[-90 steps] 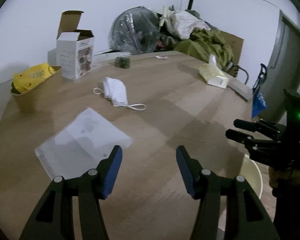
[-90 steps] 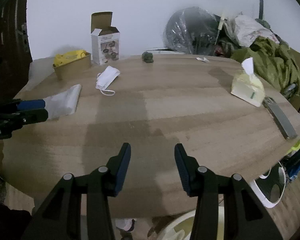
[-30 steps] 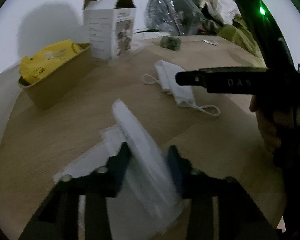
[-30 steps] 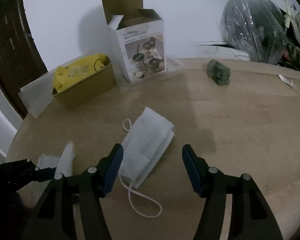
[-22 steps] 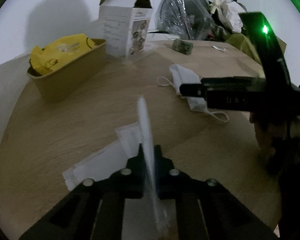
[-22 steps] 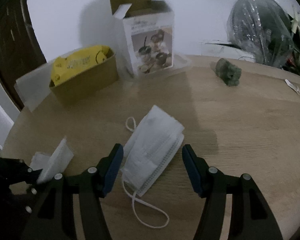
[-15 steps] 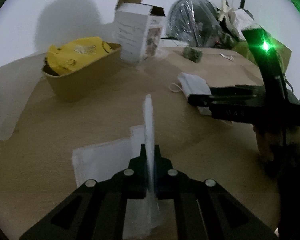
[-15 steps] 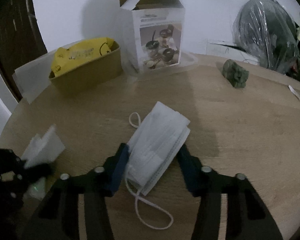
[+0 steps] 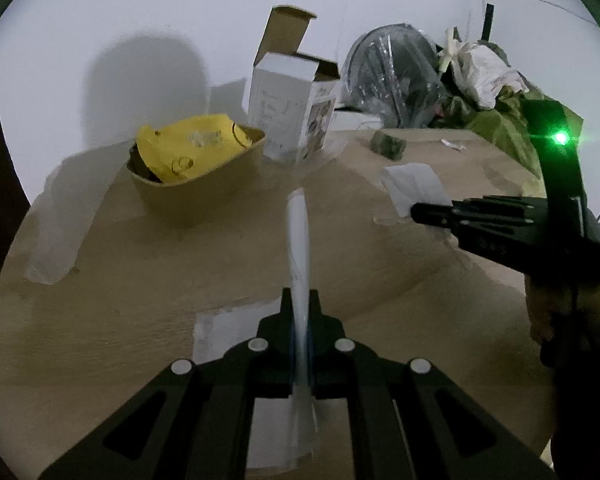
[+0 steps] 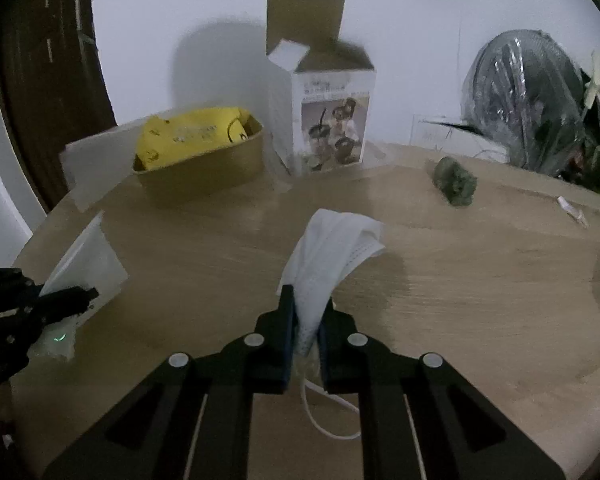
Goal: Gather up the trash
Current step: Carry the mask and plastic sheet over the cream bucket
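Note:
My left gripper [image 9: 300,312] is shut on a clear plastic bag [image 9: 298,240], which stands on edge between the fingers and trails onto the wooden table [image 9: 100,300]. My right gripper [image 10: 306,312] is shut on a white face mask [image 10: 332,248], whose ear loop [image 10: 324,420] hangs below the fingers. In the left wrist view the right gripper [image 9: 424,210] shows at the right with the mask [image 9: 414,186]. In the right wrist view the left gripper [image 10: 88,294] shows at the left with the bag [image 10: 88,256].
A brown paper tub holding a yellow wrapper [image 10: 200,160] and an open white carton [image 10: 328,120] stand at the table's far side. A green crumpled lump [image 10: 456,182] and a small paper scrap [image 10: 572,208] lie to the right. A wrapped fan [image 10: 528,96] stands behind.
My right gripper has closed on the face mask and raised its edge. My left gripper stays shut on the plastic bag, lifted upright; both grippers have moved towards the far side of the table.

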